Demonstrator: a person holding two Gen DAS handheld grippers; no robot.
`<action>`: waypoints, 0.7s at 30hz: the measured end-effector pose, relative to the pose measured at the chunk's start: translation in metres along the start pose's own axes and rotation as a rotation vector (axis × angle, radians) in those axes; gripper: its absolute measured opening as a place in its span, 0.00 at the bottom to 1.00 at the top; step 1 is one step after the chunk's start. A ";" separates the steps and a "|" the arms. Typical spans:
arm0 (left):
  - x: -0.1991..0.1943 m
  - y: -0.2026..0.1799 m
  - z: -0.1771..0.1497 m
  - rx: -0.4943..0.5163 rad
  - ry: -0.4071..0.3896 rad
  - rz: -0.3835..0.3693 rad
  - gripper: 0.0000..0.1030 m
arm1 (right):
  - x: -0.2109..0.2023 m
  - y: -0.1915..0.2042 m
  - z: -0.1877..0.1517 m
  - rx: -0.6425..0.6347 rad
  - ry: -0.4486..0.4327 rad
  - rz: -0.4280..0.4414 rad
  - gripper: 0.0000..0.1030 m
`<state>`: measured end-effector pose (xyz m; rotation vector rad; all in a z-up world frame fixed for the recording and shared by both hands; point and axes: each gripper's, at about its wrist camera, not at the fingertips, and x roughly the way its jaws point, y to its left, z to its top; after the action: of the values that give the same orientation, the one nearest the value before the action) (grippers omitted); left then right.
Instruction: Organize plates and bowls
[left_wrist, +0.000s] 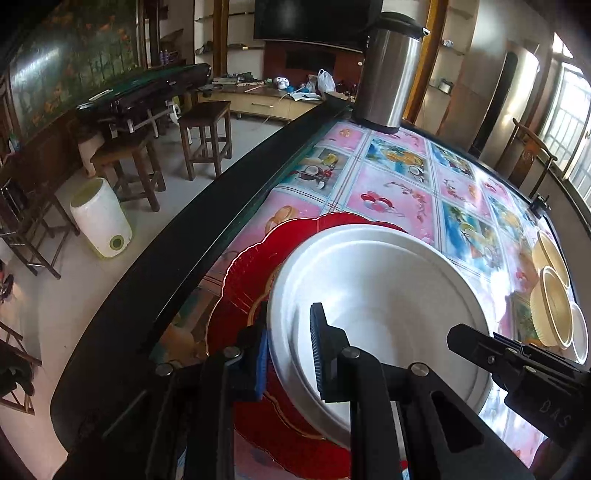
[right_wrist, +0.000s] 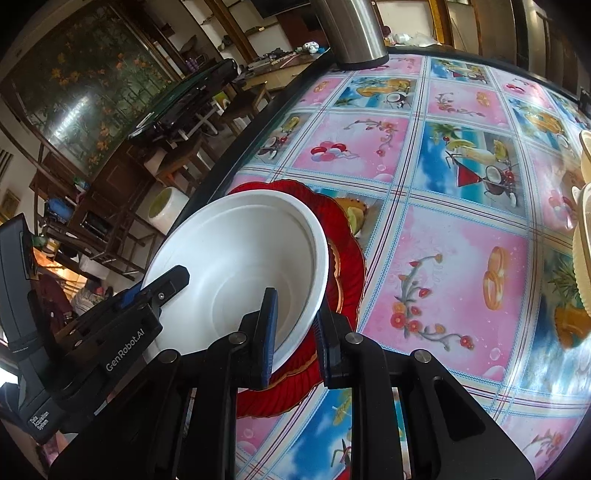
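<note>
Left wrist view: the left gripper (left_wrist: 289, 354) pinches the near rim of the white plate (left_wrist: 376, 295), held over the red plate (left_wrist: 243, 280).

Right wrist view: the right gripper (right_wrist: 295, 332) clamps the white plate's opposite rim. Stacking appears underway; next, lower it level, centred, then let go with both.

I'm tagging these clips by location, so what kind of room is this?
Probably a home living or dining room: a table under a fruit-print cover, wooden stools on the floor, and a television on the far wall.
</note>
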<state>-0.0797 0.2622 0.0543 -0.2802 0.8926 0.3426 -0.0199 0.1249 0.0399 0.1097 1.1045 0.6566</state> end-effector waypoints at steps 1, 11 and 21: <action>0.002 0.001 -0.001 -0.001 0.001 0.004 0.17 | 0.002 0.000 0.000 0.005 -0.003 0.004 0.18; 0.019 0.005 -0.005 -0.005 0.013 0.031 0.17 | 0.018 0.001 -0.001 -0.017 0.001 -0.036 0.18; 0.017 0.005 -0.007 -0.007 0.012 0.017 0.35 | 0.026 -0.002 -0.004 0.009 0.026 -0.008 0.20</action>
<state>-0.0766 0.2670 0.0358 -0.2813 0.9066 0.3599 -0.0147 0.1364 0.0168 0.1048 1.1321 0.6470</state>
